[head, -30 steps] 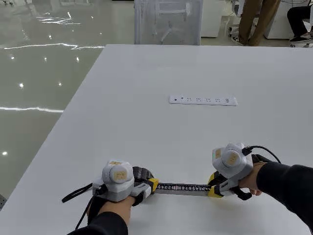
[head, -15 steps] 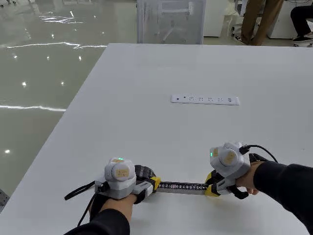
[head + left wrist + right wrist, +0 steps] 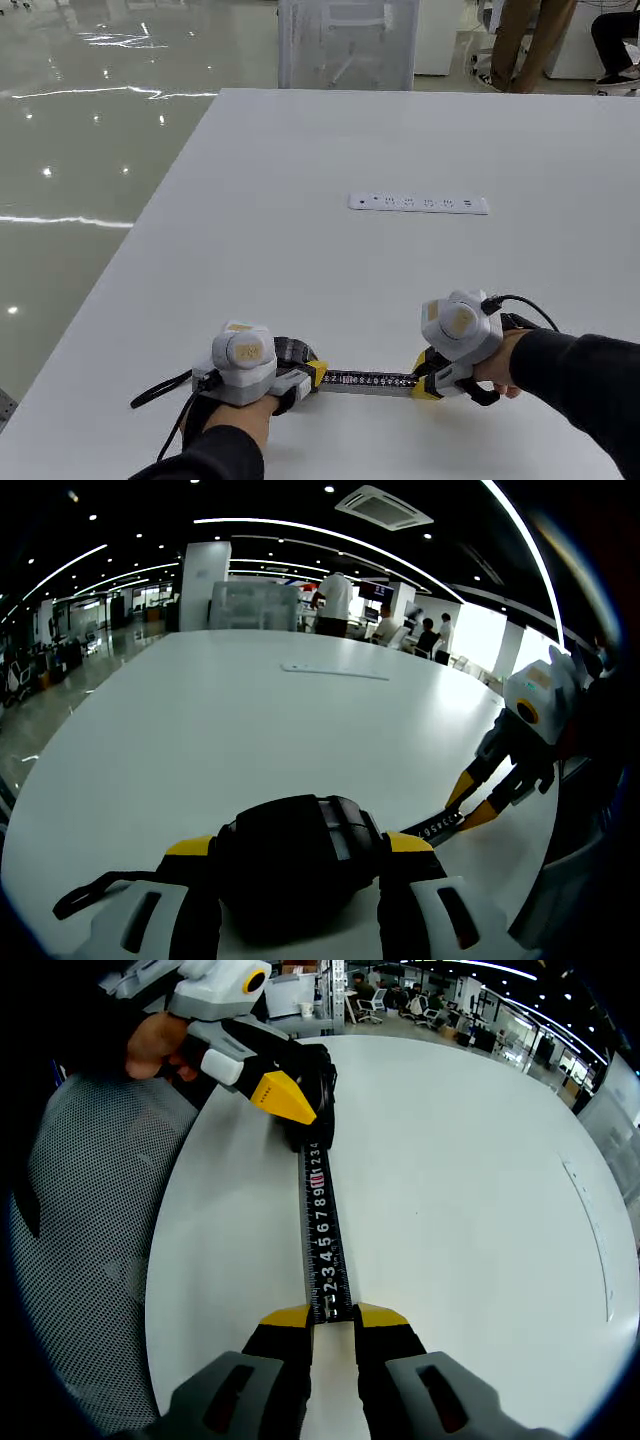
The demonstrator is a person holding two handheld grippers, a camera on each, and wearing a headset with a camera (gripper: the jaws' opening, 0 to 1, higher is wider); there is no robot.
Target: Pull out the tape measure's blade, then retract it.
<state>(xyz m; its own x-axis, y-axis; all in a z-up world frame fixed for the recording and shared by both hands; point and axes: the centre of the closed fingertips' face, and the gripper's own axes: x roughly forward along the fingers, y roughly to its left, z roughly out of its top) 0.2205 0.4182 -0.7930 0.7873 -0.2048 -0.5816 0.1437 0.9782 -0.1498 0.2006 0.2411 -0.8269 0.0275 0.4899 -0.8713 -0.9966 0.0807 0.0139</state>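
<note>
Right claw [image 3: 333, 1316] nearer left claw [image 3: 300, 844]; right pinches blade [image 3: 322, 1230] tip, left clamps case [image 3: 291, 353]; blade spans left-right.

Left gripper [image 3: 307, 378] and right gripper [image 3: 424, 385] are showing white housings, yellow jaw tips (black cables [image 3: 530, 302] trailing); dark sleeves [image 3: 585, 375] are covering both arms, bottom edge.
</note>
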